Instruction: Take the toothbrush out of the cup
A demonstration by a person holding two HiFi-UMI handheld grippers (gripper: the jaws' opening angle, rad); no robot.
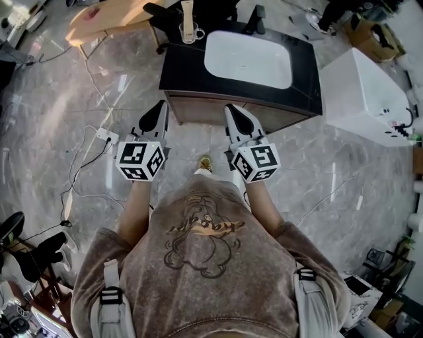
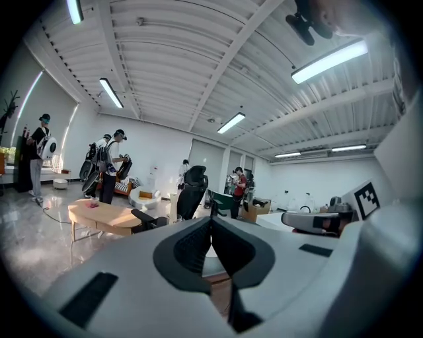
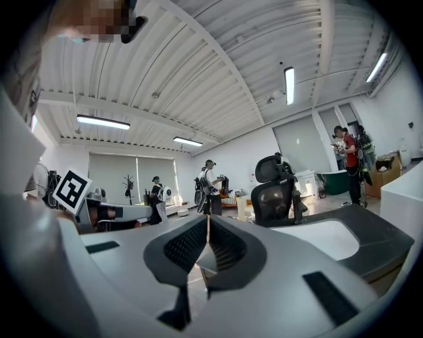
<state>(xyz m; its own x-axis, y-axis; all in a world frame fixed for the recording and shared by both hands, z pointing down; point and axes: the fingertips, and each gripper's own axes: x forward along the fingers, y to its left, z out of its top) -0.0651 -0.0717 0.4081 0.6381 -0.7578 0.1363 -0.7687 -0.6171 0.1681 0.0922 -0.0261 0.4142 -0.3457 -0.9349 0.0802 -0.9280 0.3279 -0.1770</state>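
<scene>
Both sets of jaws clenched tip to tip, gripping nothing. I have the left gripper (image 1: 159, 107) and the right gripper (image 1: 232, 111) side by side at the near edge of the black vanity countertop (image 1: 180, 72). The toothbrush (image 1: 187, 12) stands upright in the white cup (image 1: 192, 33) at the far left corner, beside the sink basin (image 1: 249, 59) and well apart from both grippers.

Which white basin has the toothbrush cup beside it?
The sink basin sunk in the black counter; the cup stands at its left. The tub at right has none.
</scene>
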